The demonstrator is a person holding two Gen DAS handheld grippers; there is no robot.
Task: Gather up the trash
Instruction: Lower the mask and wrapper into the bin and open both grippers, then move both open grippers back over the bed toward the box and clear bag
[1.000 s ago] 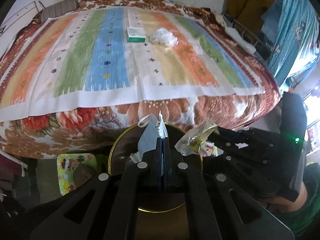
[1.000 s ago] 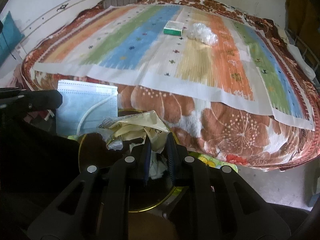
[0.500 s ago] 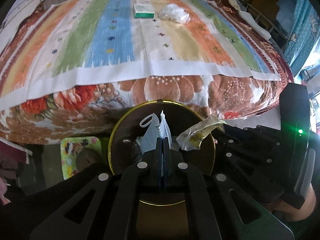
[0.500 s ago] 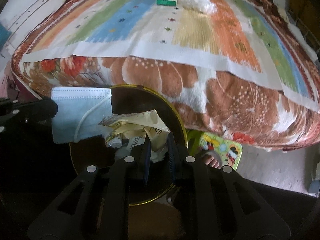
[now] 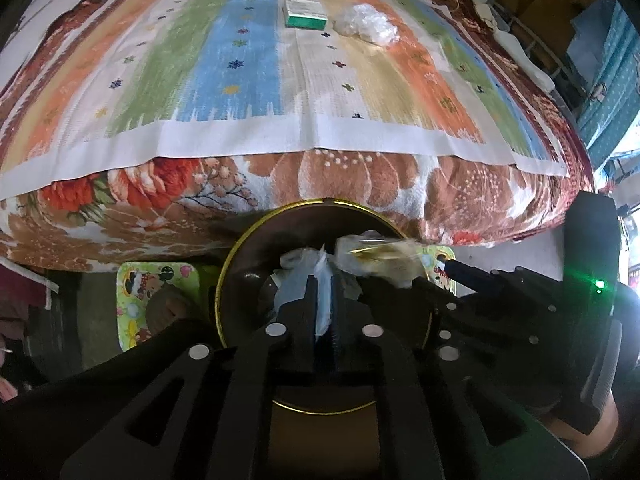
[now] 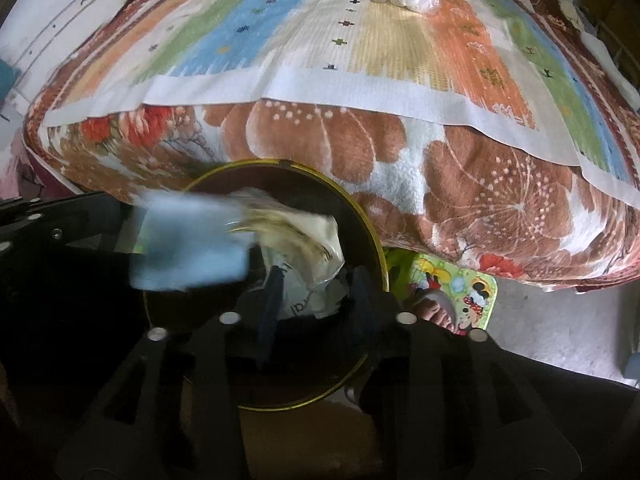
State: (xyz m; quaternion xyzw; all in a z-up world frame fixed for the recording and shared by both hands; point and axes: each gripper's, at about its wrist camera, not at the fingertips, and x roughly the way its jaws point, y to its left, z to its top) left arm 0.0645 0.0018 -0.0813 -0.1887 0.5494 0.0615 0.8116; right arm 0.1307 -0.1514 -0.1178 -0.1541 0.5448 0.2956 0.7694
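Two tools are hanging over a round dark bin [image 5: 228,280] with a gold rim, standing on the floor against the bed [image 5: 360,184]. The left tool [image 5: 323,292] is parting its jaws, with a pale blue face mask [image 5: 322,300] lying between them above the bin's mouth. The right tool [image 6: 316,292] is also spreading its jaws; a crumpled yellowish wrapper [image 6: 304,236] is sitting just ahead of them, over the bin, its pads no longer pressing it. Crumpled white paper [image 6: 298,300] is lying inside the bin. On the striped bedcover [image 5: 240,80], a green box [image 5: 305,14] and a clear plastic wad [image 5: 368,26] are resting side by side.
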